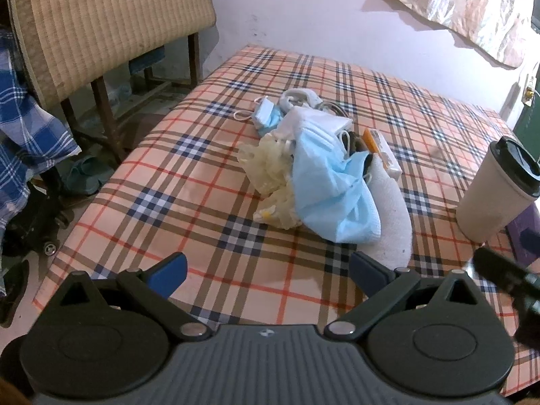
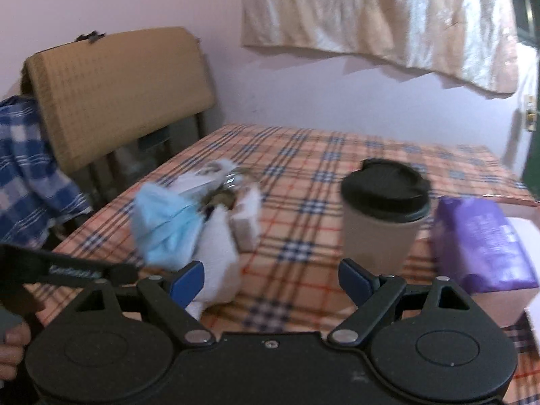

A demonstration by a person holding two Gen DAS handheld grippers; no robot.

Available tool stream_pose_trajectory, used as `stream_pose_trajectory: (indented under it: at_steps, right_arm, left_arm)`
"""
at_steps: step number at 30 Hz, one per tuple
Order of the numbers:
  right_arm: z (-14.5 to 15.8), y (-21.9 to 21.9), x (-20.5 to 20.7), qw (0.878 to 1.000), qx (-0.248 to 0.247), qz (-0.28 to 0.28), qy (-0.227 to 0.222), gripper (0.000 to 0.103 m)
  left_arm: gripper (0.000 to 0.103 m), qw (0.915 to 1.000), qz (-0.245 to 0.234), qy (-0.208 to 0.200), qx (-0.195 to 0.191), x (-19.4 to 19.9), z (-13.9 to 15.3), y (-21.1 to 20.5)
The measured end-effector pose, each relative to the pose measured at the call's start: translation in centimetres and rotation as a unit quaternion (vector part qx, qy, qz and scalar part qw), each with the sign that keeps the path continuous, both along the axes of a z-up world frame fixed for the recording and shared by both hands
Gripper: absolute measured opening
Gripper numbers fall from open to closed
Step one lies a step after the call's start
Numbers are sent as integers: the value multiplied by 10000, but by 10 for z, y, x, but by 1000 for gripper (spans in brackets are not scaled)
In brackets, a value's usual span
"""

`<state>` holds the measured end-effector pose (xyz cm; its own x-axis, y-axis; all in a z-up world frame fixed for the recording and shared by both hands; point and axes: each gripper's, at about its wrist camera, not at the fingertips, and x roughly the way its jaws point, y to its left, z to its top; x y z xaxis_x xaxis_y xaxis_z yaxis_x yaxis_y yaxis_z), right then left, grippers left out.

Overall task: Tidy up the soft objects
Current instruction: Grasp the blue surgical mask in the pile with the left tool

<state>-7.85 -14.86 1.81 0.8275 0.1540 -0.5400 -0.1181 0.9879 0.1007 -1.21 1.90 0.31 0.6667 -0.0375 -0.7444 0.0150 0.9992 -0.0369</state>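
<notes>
Both grippers, left (image 1: pixel 268 270) and right (image 2: pixel 271 278), hovered low over the table (image 1: pixel 209 182), level, jaws wide and empty. The pile (image 1: pixel 320 172) lay mid-table, beside the cup (image 2: pixel 383 214).

- A plaid-covered surface (image 1: pixel 236 175) in orange, brown and navy filled the middle of both views.
- A beige cup with a black lid (image 2: pixel 383 216) stood upright on it, just beside a purple packet (image 2: pixel 482 239) at the right.
- A chair with a woven tan back (image 1: pixel 101 23) stood off the surface's far left corner.
- Blue checked cloth (image 1: pixel 27 118) hung at the left edge.
- Teal sandals (image 1: pixel 87 175) lay on the floor.
- A pale curtain (image 2: pixel 378 13) hung on the wall.
</notes>
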Motion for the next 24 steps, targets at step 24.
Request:
stream_pose_trajectory:
  at_steps: [24]
  right_arm:
    - [-14, 20, 18, 9987, -91, 385, 321, 101]
  left_arm:
    - [96, 9980, -447, -210, -386, 53, 0, -22]
